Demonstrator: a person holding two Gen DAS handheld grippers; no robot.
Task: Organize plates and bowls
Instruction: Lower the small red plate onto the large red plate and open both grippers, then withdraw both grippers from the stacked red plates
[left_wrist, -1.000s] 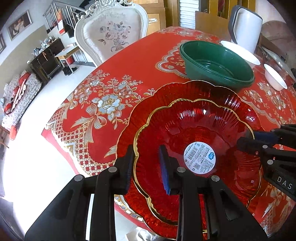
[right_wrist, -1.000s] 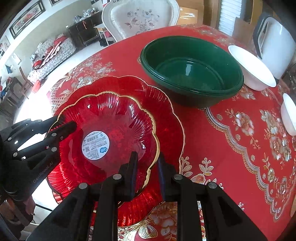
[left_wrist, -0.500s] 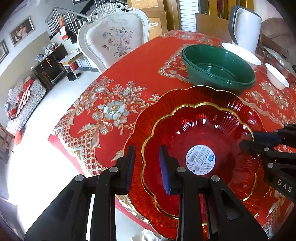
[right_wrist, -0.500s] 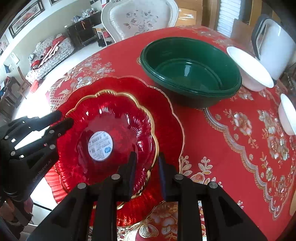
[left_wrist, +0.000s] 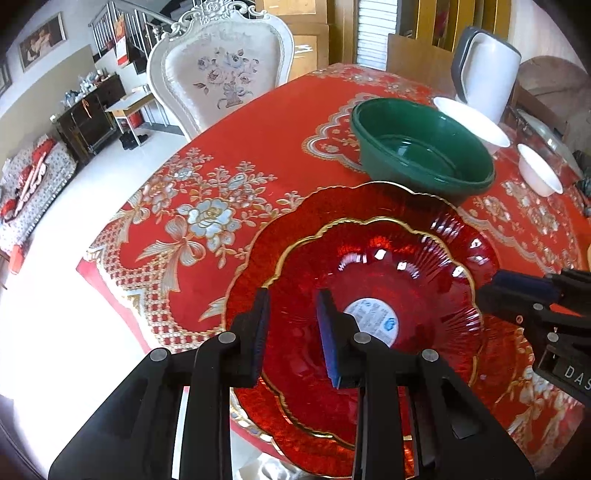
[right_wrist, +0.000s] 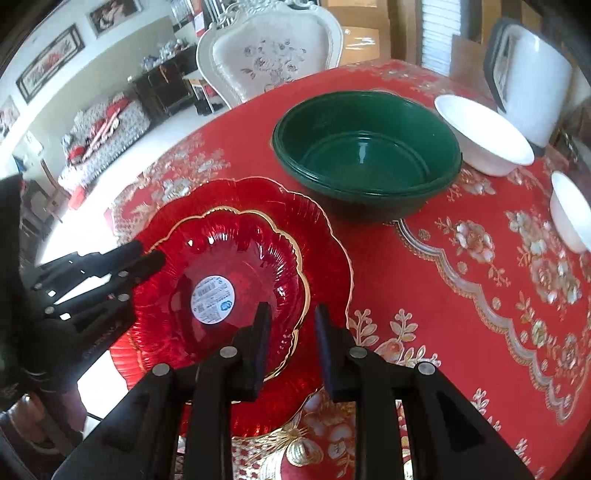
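Near the tabletop (right_wrist: 424, 280) edge, the smaller red dish (right_wrist: 236, 273) now sits lower, nested in the larger red plate (right_wrist: 325, 266): stacking looks done. Left gripper (left_wrist: 291, 328) and right gripper (right_wrist: 291, 336) each straddle its rim, released, pads apart. The green bowl (right_wrist: 369, 155) holds nothing; 2 white bowls (right_wrist: 484, 136) wait beyond.

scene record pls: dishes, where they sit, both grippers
surface: table with red floral cloth
red bowl: nested in the red plate
green bowl: behind the red pair
white bowls: two, and, far right
left gripper: straddles red bowl's rim
right gripper: straddles opposite rim
sticker: in red bowl's centre
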